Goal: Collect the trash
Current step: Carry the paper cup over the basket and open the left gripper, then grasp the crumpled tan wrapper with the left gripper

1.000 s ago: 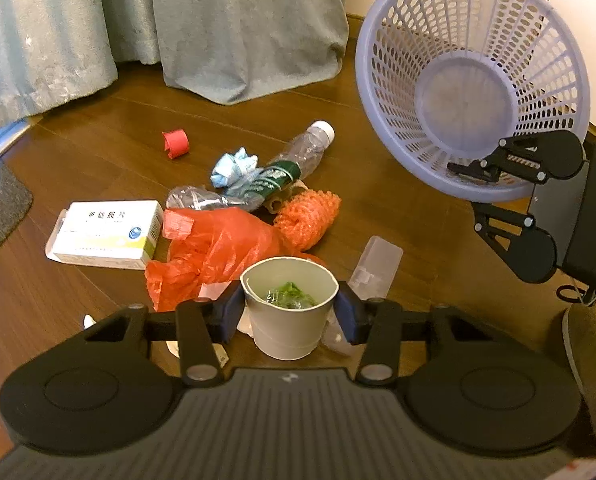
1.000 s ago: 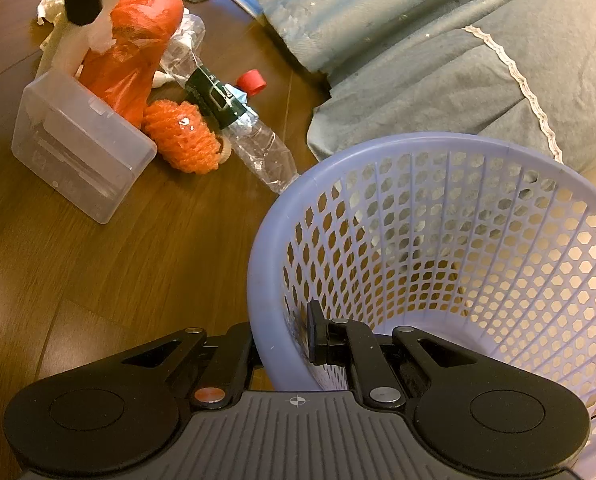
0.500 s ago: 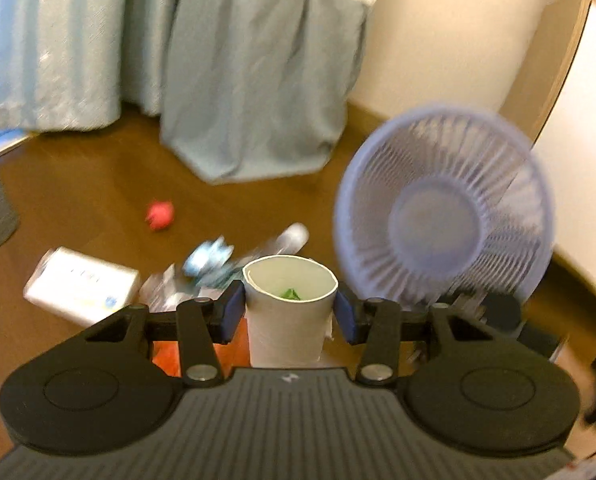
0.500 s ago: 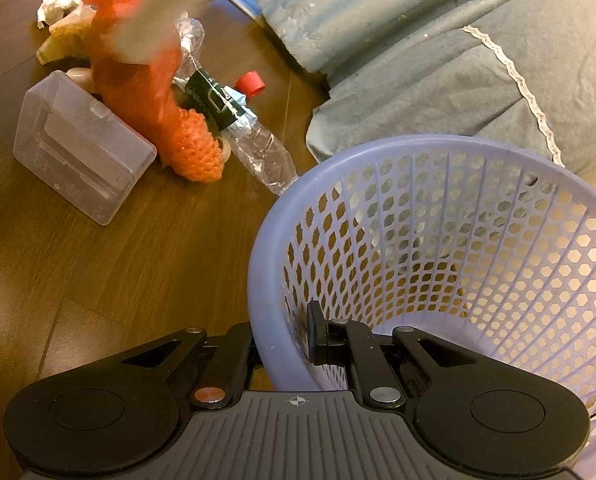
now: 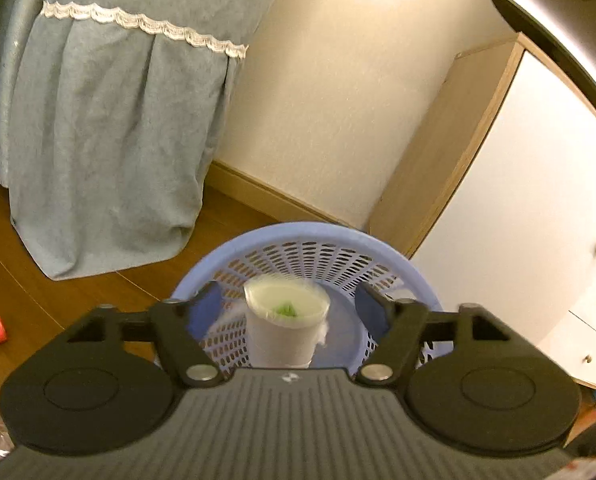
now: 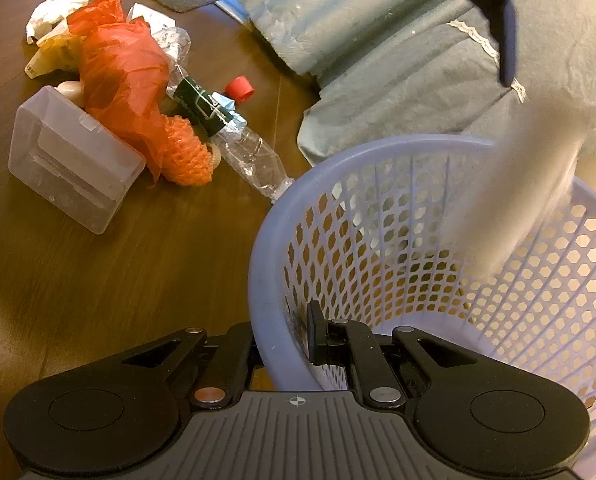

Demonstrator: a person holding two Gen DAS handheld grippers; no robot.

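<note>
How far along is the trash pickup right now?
Early. The paper cup is dropping from the open left tongs, whose jaws have just been opening, into the basket. The right tongs clamp the basket's rim. The bottle, orange bag and plastic box remain on the floor.

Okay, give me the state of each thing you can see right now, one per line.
White paper cup: released, upright, dropping into basket.
Lavender plastic mesh basket: tilted, rim clamped.
Left gripper: jaws just opened, clear of cup.
Right gripper: shut on basket rim.
Clear plastic bottle: crushed, capless, on floor.
</note>
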